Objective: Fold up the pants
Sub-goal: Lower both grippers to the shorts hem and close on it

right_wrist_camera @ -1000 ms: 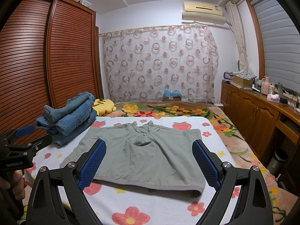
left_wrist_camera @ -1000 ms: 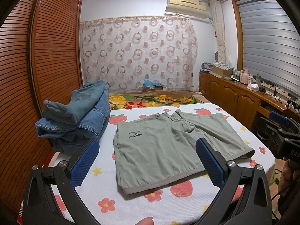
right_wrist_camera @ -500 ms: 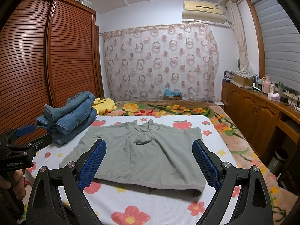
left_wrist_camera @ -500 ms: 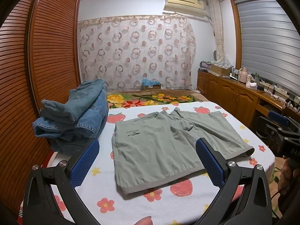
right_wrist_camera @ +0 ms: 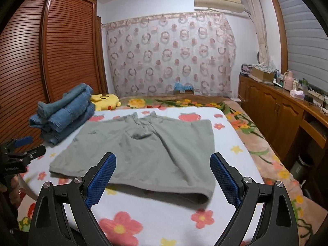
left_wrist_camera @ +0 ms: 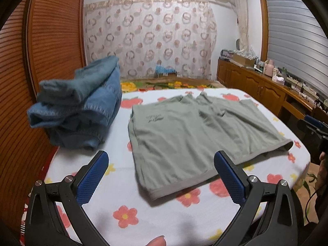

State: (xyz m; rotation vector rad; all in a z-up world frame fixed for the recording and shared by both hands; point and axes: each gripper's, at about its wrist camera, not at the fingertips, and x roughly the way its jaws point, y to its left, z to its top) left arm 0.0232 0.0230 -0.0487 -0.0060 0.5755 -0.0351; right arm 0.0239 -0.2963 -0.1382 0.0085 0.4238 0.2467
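Hovering: left gripper (left_wrist_camera: 161, 176) spread wide, empty | right gripper (right_wrist_camera: 163, 177) likewise | shorts (left_wrist_camera: 196, 131) flat on bed (left_wrist_camera: 123, 196) | jeans (left_wrist_camera: 82, 106) stacked far left

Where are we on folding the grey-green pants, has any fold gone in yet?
Done: the grey-green pants lie spread flat on the flowered sheet, beside a stack of folded jeans. No fold in them is visible. In hand: nothing; the left gripper and right gripper are both open above the near hem, gripping no cloth. Left: grasp the pants and make every fold.
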